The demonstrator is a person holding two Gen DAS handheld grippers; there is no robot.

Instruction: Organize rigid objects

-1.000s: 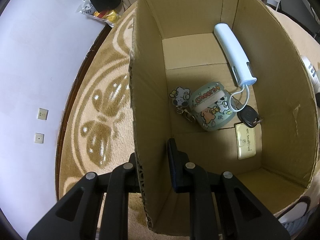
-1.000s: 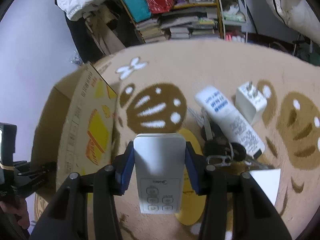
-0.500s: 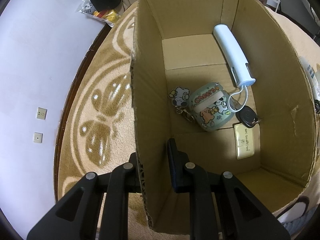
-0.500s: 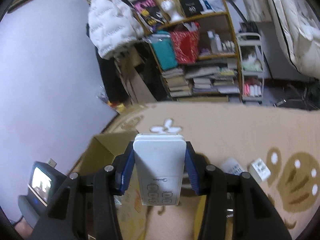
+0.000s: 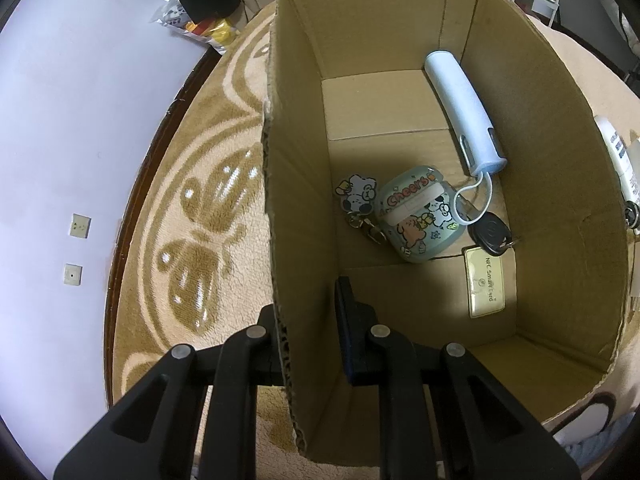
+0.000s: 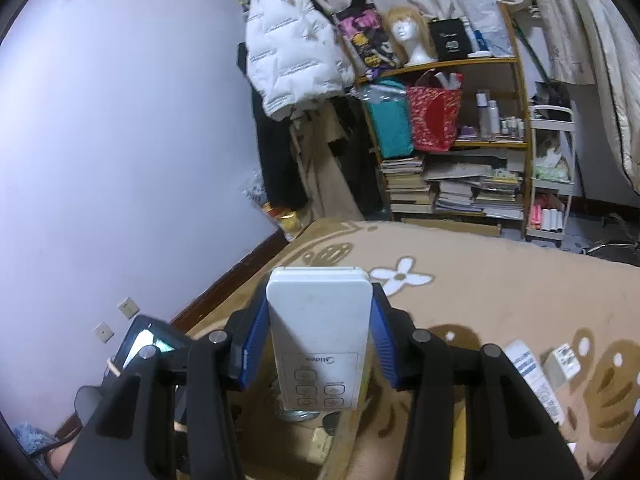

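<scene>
My left gripper (image 5: pixel 310 320) is shut on the near left wall of the open cardboard box (image 5: pixel 304 184) and holds it. In the box lie a pale blue stick-shaped device (image 5: pixel 460 104), a green cartoon earbud case (image 5: pixel 416 216) with a charm, a black car key (image 5: pixel 490 234) and a yellow card (image 5: pixel 484 286). My right gripper (image 6: pixel 318 332) is shut on a white Midea remote (image 6: pixel 320 332), held level above the box, whose inside shows below the remote. Another white remote (image 6: pixel 534 376) and a white charger (image 6: pixel 562 362) lie on the rug to the right.
The box stands on a beige patterned rug (image 5: pixel 200 208) beside a lilac wall (image 5: pixel 80 120). Across the room stand a cluttered bookshelf (image 6: pixel 452 152), a white cart (image 6: pixel 550 176) and a hanging white jacket (image 6: pixel 292 60). The other remote (image 5: pixel 618 164) lies outside the box's right wall.
My right gripper has lifted the white remote off the rug and carried it left over the box, tilting up toward the room. The left gripper keeps its hold on the box wall.
</scene>
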